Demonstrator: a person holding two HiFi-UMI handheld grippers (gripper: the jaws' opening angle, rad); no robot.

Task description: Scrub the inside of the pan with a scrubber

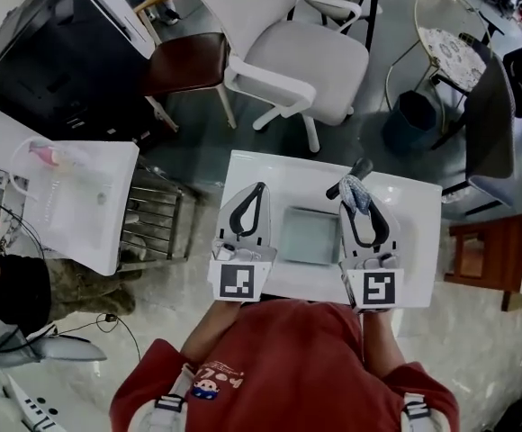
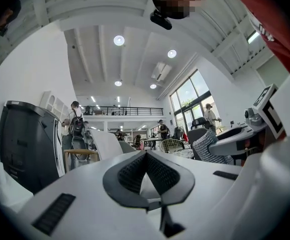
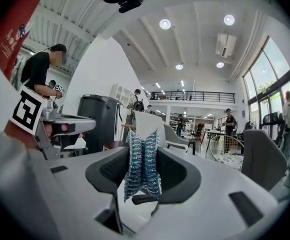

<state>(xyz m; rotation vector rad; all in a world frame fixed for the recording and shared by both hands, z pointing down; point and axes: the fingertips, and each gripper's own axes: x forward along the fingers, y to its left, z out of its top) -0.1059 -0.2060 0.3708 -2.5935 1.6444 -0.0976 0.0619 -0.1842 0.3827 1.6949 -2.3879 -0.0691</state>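
My right gripper [image 3: 143,156] clamped the scrubber [image 1: 355,190]; pan [image 1: 308,237] lay just left of it, toward my left gripper [image 2: 146,155], whose jaws were together, empty.

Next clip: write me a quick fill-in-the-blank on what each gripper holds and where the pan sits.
1. The right gripper is shut on the ____.
2. The left gripper has its fingers closed together, with ____ between them.
3. In the head view, the pan lies on the white table, ____ the two grippers.

Missing words: scrubber; nothing; between.
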